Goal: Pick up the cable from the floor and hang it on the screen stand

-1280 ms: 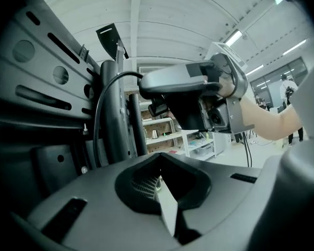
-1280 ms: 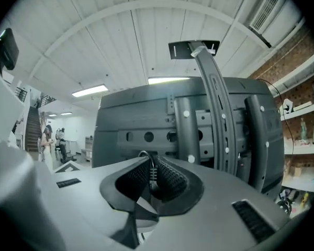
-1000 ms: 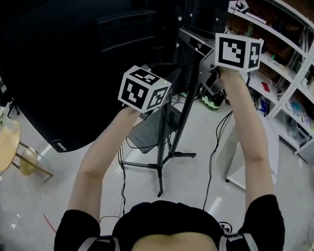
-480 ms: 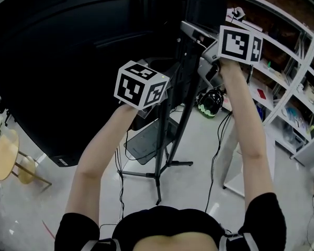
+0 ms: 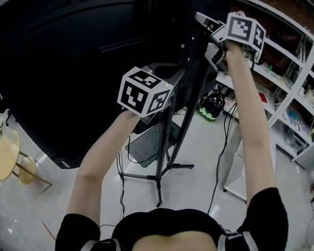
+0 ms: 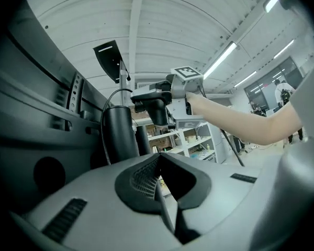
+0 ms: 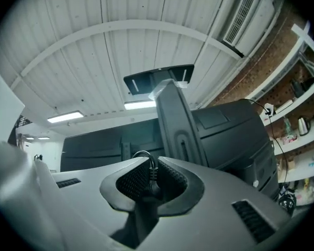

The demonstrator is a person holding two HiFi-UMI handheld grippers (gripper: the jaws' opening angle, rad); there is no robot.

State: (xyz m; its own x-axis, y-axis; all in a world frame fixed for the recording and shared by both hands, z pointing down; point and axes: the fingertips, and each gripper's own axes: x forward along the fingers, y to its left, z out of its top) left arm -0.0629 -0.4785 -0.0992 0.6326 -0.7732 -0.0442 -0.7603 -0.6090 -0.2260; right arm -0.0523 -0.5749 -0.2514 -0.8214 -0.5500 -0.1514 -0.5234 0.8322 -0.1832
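The tall black screen stand (image 5: 191, 77) carries a big dark screen (image 5: 68, 61) on its left. My right gripper (image 5: 205, 21) is raised beside the top of the stand. In the right gripper view it (image 7: 152, 174) is shut on the black cable (image 7: 150, 170) at its ribbed plug end, with the stand's upright (image 7: 178, 124) just beyond. The cable (image 5: 220, 145) hangs from it down to the floor. My left gripper (image 6: 159, 179) is lower, close to the stand's left side, jaws shut; I see nothing between them. In the left gripper view the cable (image 6: 111, 101) arcs toward the right gripper (image 6: 146, 95).
White shelving (image 5: 288, 88) full of items runs along the right. A green and black helmet (image 5: 210, 106) lies on the floor behind the stand. The stand's feet (image 5: 157, 177) spread over the floor near me. A small round wooden table (image 5: 5, 148) stands at far left.
Both arms have risen. The right gripper has gone up and further from me with the cable, to the top of the stand. The left gripper has barely shifted in the last half second.
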